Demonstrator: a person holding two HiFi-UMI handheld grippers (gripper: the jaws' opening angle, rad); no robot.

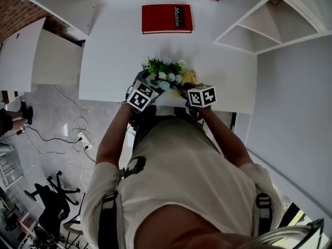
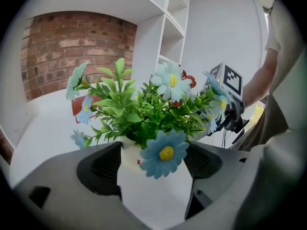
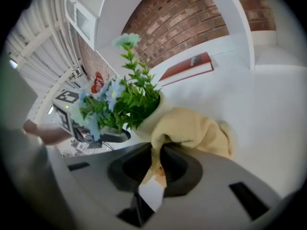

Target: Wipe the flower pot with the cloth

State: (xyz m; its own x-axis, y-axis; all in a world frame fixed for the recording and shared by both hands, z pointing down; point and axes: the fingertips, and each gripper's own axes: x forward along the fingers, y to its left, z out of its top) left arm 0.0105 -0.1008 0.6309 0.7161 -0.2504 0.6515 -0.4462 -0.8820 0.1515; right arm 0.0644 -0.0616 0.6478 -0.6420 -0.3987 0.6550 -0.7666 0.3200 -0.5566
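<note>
On the far left, black wires (image 1: pixel 78 134) lie on the grey floor (image 1: pixel 46 113) beside the white table (image 1: pixel 114 45). The left gripper (image 1: pixel 147 84) reaches over the near edge of the table. Its two jaws sit on either side of the white flower pot (image 2: pixel 153 190) and squeeze it, so the pot is held tight between them. The pot stands upright near the front edge of the table, between the two grippers. Green leaves (image 2: pixel 144 109) and blue flowers (image 2: pixel 165 152) stick up out of it. Behind the pot, far back on the table, lies a red book (image 1: pixel 167 18).

Just to the right of the pot is the yellow cloth (image 3: pixel 196 131). It is bunched up and pressed against the side of the pot. The right gripper (image 3: pixel 157 164) has its jaws closed on one end of the cloth and holds it there. On the far right stands a white shelf (image 1: pixel 270 19).
</note>
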